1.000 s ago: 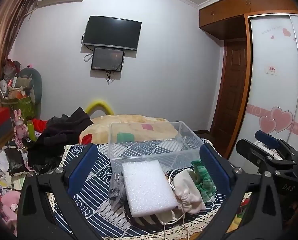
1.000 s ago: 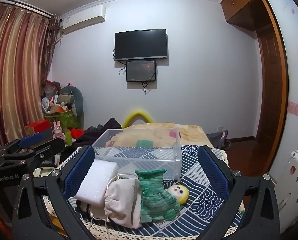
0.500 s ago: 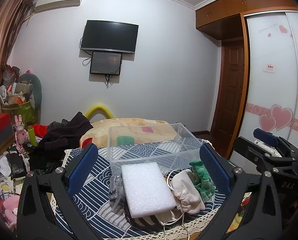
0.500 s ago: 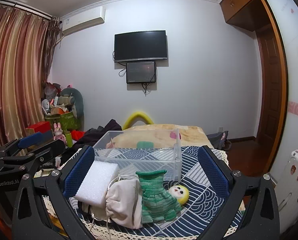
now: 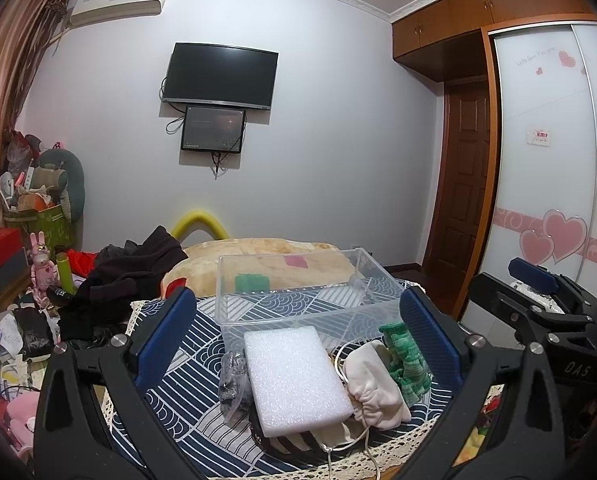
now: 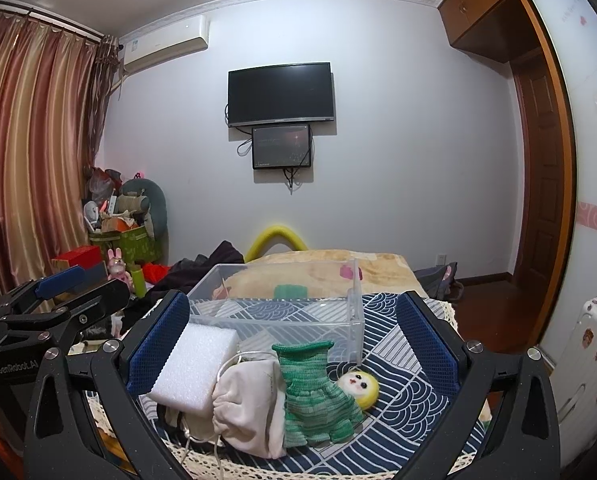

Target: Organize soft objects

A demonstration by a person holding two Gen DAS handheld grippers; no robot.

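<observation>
A white foam block (image 5: 294,376) lies at the near edge of the patterned table, with a cream drawstring pouch (image 5: 374,384) and a green knitted doll (image 5: 406,360) to its right and a dark crumpled bag (image 5: 232,384) to its left. Behind them stands an empty clear plastic bin (image 5: 302,292). In the right wrist view the foam block (image 6: 194,364), pouch (image 6: 246,404), doll (image 6: 318,392) with yellow head (image 6: 358,388) and bin (image 6: 290,304) show. My left gripper (image 5: 294,332) is open above the foam. My right gripper (image 6: 294,336) is open above the pouch and doll.
The table has a blue wave-pattern cloth (image 5: 178,384) with a lace edge. Behind it lie a beige blanket (image 5: 266,256) and dark clothes (image 5: 126,276). Clutter and boxes (image 5: 22,248) fill the left side. A wardrobe (image 5: 546,160) stands right.
Both views have shifted only slightly; the scene sits a little lower in the left wrist view. The objects have not moved and both grippers stay open.
</observation>
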